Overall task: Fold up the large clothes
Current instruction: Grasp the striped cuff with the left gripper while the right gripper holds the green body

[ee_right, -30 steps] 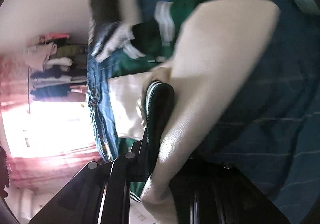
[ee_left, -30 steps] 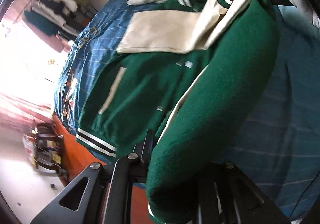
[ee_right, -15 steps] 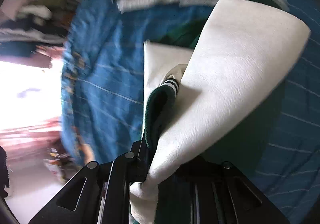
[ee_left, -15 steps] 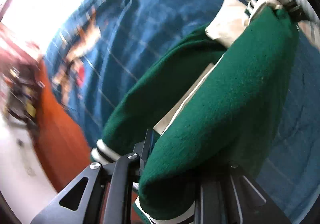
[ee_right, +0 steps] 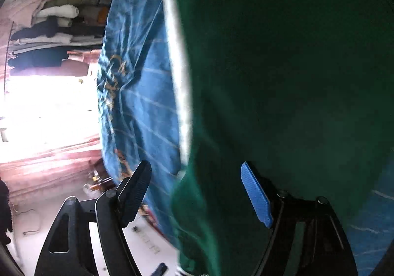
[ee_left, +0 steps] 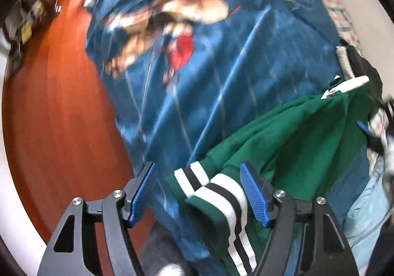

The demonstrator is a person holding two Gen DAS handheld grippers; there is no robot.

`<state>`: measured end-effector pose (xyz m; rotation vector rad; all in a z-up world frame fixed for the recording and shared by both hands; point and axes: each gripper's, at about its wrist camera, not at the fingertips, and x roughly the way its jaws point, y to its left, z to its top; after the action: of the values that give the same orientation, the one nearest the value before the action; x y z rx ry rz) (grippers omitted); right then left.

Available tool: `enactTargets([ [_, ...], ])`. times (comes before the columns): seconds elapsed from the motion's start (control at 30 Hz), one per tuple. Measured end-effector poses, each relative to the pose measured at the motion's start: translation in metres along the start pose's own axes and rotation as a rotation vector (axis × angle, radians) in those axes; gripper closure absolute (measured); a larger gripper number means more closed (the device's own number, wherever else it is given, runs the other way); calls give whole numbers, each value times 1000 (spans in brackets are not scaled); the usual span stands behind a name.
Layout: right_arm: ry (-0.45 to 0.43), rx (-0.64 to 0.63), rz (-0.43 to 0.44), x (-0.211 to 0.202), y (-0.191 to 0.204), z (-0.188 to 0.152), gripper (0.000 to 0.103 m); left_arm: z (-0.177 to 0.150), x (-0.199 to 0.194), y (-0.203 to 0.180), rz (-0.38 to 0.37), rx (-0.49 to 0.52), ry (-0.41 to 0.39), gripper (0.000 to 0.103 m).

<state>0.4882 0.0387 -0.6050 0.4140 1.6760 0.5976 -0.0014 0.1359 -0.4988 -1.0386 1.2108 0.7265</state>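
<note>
Green jacket (ee_left: 295, 133) lay on the blue-covered bed (ee_left: 221, 66). Left tool (ee_left: 198, 188), jaws just opened, straddled the striped hem (ee_left: 221, 192) without gripping. Right tool (ee_right: 197, 192), likewise just opened, stood apart around loose green cloth.

Only blurred, unreadable gold lettering on the blue bedspread (ee_right: 115, 84)

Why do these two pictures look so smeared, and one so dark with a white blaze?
Left wrist view: motion blur smears the blue bedspread print, and the fisheye bends edges. Right wrist view: the green jacket looms close, shadowed and soft, while the window is blown out to white.
</note>
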Motion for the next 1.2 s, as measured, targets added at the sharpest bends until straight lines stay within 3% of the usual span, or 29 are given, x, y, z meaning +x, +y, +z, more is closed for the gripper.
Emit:
enactTargets([
  [0.1,-43,-6,-76,-30,-31,-13,26,-5,28,-16,20,11,54,36],
  [0.2,-53,33,-117,-50,-71,-24,26,-5,39,-40,54,67,4,39],
  [0.23,-49,46,-112,-54,-84,-27,26,-6,40,-51,85,106,-24,67],
  [0.33,-51,83,-120,-63,-112,-26,26,-8,32,-72,144,168,-79,90],
  [0.57,-134,74,-101,-84,-141,-3,26,2,32,-59,163,143,-118,92],
  [0.67,-187,11,-89,-65,-154,39,14,9,36,-59,182,139,-131,93],
  [0.73,-205,-13,-87,-50,-172,71,13,12,38,-58,185,131,-133,95],
  [0.8,-192,17,-33,-33,-194,101,13,17,41,-61,193,124,-139,96],
  [0.87,-139,69,126,-14,-213,124,12,19,43,-62,210,130,-141,97],
  [0.93,-158,81,231,-2,-216,135,11,23,49,-65,224,142,-139,97],
  [0.97,-182,57,264,0,-210,136,24,23,51,-65,231,143,-136,97],
  [1.0,-180,64,279,4,-206,135,64,27,53,-63,232,130,-123,97],
  [1.03,-178,81,288,6,-204,132,77,29,54,-62,229,116,-119,97],
  [1.1,-238,142,293,-6,-202,118,85,35,51,-59,215,73,-106,96],
  [1.2,-326,253,343,-51,-215,84,88,46,29,-56,145,18,-136,92],
])
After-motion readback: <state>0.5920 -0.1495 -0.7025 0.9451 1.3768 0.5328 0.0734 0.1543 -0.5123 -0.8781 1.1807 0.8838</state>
